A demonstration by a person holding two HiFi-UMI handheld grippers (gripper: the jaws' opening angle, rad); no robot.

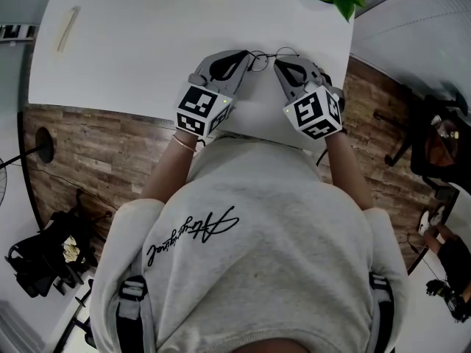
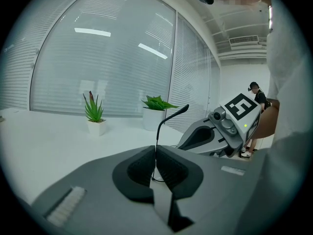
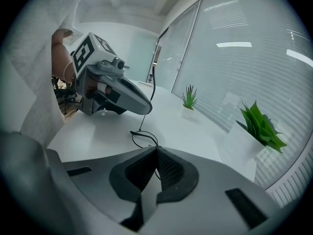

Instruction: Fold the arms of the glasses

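Left gripper [image 1: 246, 54], at 11 o'clock, was clamped on one thin black arm of the glasses [image 1: 266, 55], while my right gripper [image 1: 279, 62], at 1 o'clock, pinched the wire frame. The glasses hung between the two tips at 12 o'clock, over the white table [image 1: 132, 50]. I judged the split grip braced the frame so the arm could hinge inward.
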